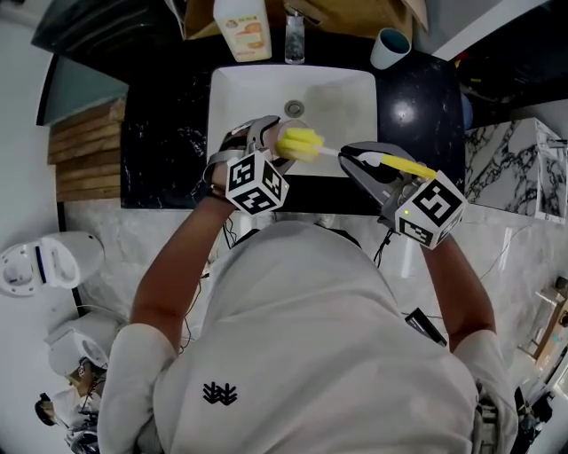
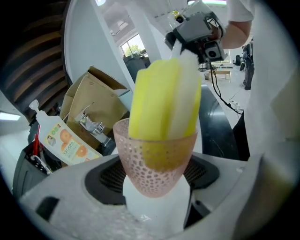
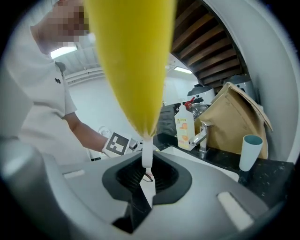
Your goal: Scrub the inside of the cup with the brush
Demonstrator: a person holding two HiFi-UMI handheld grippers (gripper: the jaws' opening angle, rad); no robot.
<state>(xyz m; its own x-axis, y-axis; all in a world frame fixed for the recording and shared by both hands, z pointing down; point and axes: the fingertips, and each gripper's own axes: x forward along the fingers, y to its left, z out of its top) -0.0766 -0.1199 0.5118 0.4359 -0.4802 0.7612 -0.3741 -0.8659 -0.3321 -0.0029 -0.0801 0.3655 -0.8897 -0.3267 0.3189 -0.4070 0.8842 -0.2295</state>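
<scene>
Left gripper view, nearest first: the left tongs (image 2: 157,199) are spread wide and clamped on the base of a pink, dot-textured translucent cup (image 2: 157,157). The cup stands upright between them. The brush's yellow-and-white sponge head (image 2: 164,93) is pushed into the cup's mouth. Its lower end shows through the wall, partway down and short of the bottom.

Right gripper view: the right tongs (image 3: 146,165) are narrow, pinching the thin white stem (image 3: 146,150) where the yellow handle (image 3: 133,61) tapers. The handle looms over the camera.

Beyond both lies a white sink (image 1: 355,97) set in a black marble bench (image 1: 169,133). Behind it are a tap (image 3: 202,136), an orange-labelled bottle (image 1: 242,27), a teal tumbler (image 1: 389,46) and a brown paper bag (image 3: 234,117).

Scrubbing looks under way. To do it well, the sponge likely needs to go deeper, to the cup's floor. It should then twist and pump in line with the cup, so the stem does not lever on the rim. The thin cup may flex or slip, so the left grip should stay steady over the sink.

Only the left gripper view shows how deep the sponge sits. The head view alone shows both tongs meeting above the sink, though the cup is barely visible there. The right gripper view shows the pinch on the stem but not the cup.
</scene>
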